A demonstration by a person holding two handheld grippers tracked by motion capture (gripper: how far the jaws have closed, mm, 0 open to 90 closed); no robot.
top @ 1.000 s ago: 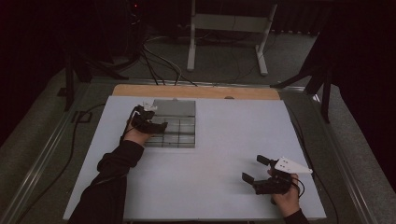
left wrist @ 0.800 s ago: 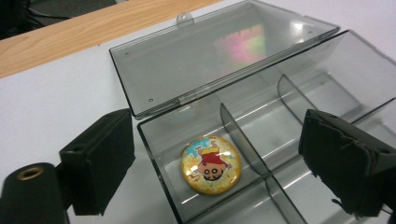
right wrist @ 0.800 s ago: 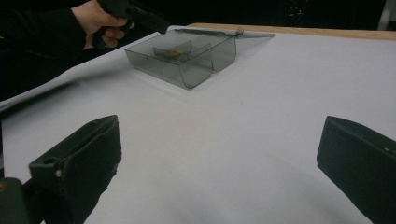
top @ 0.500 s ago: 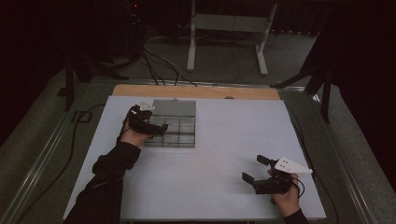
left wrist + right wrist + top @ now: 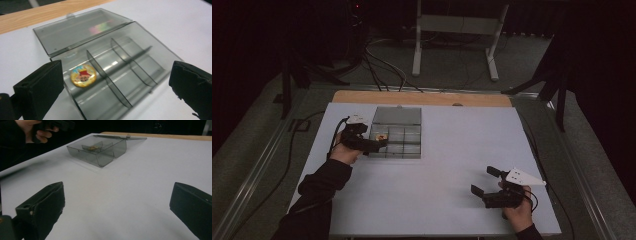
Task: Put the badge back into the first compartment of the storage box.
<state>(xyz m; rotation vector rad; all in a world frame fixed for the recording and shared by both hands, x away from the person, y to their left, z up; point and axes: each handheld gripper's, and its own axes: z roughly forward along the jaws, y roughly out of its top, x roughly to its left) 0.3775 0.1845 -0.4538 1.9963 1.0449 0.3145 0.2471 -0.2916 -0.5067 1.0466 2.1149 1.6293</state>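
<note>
Left hand-held gripper [image 5: 117, 82], jaws just opened wide and empty, faces the badge [image 5: 83, 75] at 11 o'clock in the compartment box [image 5: 140, 47].

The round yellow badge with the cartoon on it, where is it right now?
The badge lies flat in the clear box, in the end compartment nearest the left claw, just below the open lid in the left gripper view.

Round yellow printed badge [image 5: 83, 75] in the smoky clear plastic compartment box [image 5: 140, 60]: print too blurred to read; box's near corner cut off.
</note>
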